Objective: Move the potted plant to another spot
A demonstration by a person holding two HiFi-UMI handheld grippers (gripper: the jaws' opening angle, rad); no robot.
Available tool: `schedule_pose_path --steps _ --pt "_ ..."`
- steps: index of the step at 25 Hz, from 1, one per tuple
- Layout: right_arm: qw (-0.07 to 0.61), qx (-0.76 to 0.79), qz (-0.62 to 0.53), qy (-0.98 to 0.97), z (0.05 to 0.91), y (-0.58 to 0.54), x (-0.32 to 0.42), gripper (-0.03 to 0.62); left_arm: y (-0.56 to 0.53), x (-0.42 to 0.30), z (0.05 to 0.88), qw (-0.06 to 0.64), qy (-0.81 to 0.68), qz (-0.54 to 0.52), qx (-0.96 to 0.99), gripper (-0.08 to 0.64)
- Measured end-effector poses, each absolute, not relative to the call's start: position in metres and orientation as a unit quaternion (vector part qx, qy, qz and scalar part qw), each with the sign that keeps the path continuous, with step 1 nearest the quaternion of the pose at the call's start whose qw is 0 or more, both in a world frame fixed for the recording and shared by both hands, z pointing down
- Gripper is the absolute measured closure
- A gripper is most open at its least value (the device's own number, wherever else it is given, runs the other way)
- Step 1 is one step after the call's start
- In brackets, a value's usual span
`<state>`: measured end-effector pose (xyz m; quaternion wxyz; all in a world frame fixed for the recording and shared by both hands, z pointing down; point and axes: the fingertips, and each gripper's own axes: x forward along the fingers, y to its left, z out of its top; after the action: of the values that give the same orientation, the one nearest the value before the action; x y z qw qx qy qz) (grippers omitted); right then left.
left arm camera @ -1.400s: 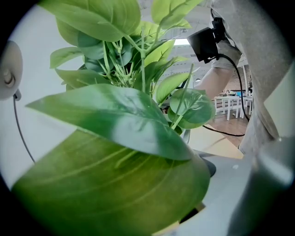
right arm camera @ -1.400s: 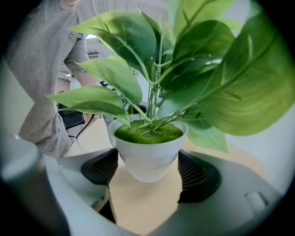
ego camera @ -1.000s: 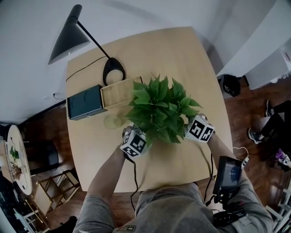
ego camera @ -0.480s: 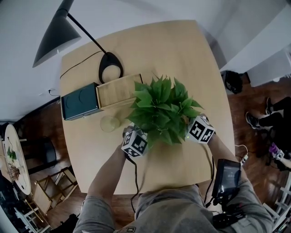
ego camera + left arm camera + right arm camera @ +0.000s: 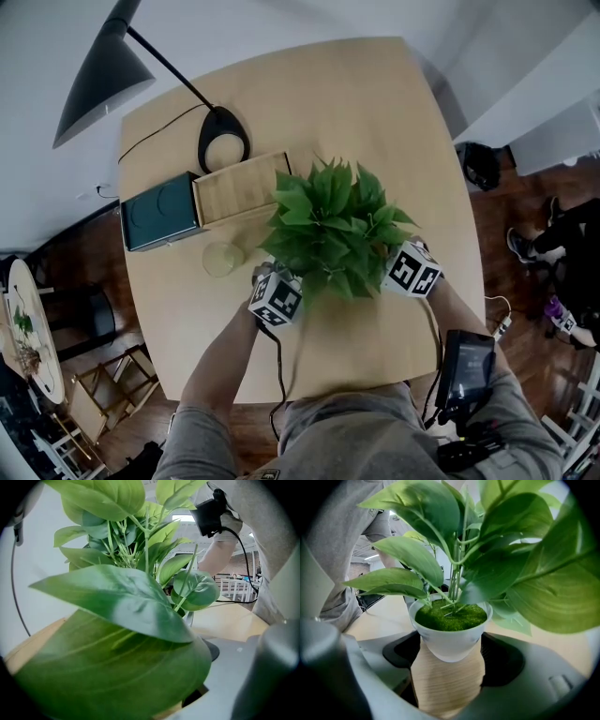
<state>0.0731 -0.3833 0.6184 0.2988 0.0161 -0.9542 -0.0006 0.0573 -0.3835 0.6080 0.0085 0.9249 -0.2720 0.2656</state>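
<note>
The potted plant, leafy green in a small white pot, stands out mid-table on the light wooden table. My right gripper reaches in from the plant's right. In the right gripper view its two grey jaws sit against both sides of the pot, shut on it. My left gripper comes in from the lower left, under the leaves. In the left gripper view big leaves cover the jaws, only one grey finger shows, and a sliver of the pot lies beyond.
A dark green box and an open wooden box lie left of the plant, with a clear glass just below them. A black lamp stands on its round base at the back left, its cord trailing.
The head view has drifted, so the lamp and boxes sit further left in the picture. The plant and both grippers keep the same places beside each other.
</note>
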Motion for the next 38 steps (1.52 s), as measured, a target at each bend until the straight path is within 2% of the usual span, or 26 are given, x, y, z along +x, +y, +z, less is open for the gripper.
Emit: schedule_pose_path --steps 11,22,31,38 --pt "0.293 0.013 0.005 -0.956 0.618 -0.381 0.075 0.178 -0.382 0.057 0.608 0.016 -0.279 0.265 0.923 0.163" --pt "0.279 0.054 0.025 -0.958 0.61 -0.378 0.097 0.164 -0.368 0.022 0.601 0.078 -0.362 0.222 0.902 0.169" --pt "0.242 0.114 0.03 -0.963 0.587 -0.348 0.108 0.172 -0.33 0.005 0.581 0.125 -0.458 0.169 0.864 0.259" --pt "0.194 0.155 0.066 -0.966 0.562 -0.313 0.108 0.292 -0.299 0.005 0.566 0.157 -0.518 0.118 0.833 0.393"
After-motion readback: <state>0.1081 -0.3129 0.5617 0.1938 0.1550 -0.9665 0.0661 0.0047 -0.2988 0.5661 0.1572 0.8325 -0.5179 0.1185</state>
